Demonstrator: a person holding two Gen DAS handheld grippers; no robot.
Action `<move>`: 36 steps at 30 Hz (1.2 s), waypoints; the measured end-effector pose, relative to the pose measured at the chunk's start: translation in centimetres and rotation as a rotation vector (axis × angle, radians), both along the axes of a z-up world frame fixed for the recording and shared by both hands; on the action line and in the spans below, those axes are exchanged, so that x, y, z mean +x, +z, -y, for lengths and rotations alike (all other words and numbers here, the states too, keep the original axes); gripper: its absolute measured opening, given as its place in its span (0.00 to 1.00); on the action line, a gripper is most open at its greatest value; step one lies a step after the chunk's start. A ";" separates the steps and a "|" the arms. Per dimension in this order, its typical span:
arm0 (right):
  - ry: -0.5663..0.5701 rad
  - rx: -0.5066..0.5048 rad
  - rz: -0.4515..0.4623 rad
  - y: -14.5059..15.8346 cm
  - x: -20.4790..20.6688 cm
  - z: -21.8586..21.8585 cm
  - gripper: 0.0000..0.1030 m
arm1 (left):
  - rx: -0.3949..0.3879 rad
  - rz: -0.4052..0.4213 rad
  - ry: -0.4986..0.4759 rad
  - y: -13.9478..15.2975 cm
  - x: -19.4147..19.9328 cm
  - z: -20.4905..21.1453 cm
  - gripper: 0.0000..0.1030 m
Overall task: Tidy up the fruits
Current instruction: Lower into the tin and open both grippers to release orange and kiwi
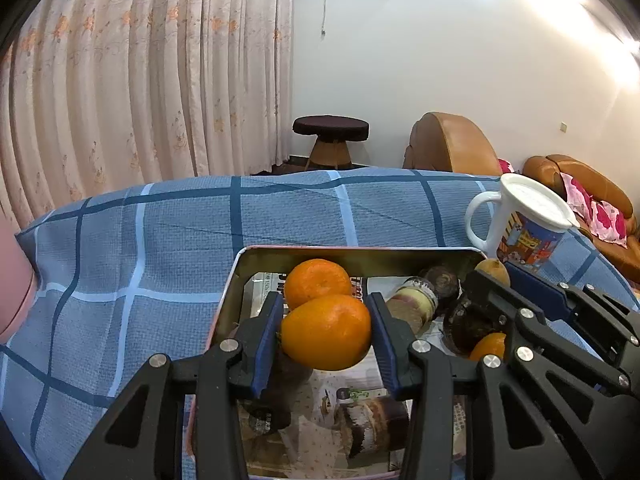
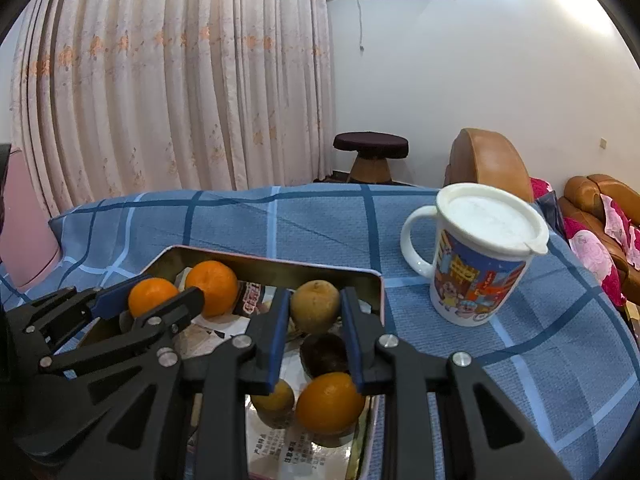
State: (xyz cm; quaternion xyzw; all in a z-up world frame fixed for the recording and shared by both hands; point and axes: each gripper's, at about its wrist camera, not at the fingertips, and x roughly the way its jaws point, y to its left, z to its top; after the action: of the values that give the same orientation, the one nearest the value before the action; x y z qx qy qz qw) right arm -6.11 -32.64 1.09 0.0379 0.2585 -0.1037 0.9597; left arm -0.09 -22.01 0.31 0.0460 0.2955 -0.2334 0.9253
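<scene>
Left tongs (image 1: 326, 334) clamp an orange (image 1: 326, 332), right tongs (image 2: 315, 322) a brown fruit (image 2: 315, 306), mid-frame over the tin (image 2: 260, 260); several fruits already inside, placing pending.

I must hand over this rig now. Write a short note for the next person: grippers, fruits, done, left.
Left gripper: shut on a round orange mandarin, held above the rectangular metal tin.
Right gripper: shut on a brownish-yellow round fruit, also over the tin.
In the tin: another orange mandarin, dark purple fruits, more orange ones.
Lidded white cartoon mug stands beside the tin on the blue checked cloth.
Done: both fruits gripped.
Left: probably setting them down.
</scene>
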 end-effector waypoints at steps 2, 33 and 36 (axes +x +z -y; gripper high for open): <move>0.001 0.006 -0.005 0.0 0.0 0.1 0.28 | 0.004 0.001 0.001 0.0 0.1 0.1 0.44; -0.042 0.018 0.009 0.6 -0.1 1.1 0.28 | -0.011 -0.017 -0.066 0.1 0.5 0.5 0.44; -0.001 0.034 -0.023 0.1 0.4 0.7 0.28 | 0.027 -0.032 -0.031 -0.4 0.7 0.4 0.44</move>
State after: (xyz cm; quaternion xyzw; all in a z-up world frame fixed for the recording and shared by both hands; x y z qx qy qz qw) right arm -5.70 -33.34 1.14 0.0532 0.2713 -0.1001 0.9558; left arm 0.63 -22.43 -0.13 0.0592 0.3128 -0.2445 0.9159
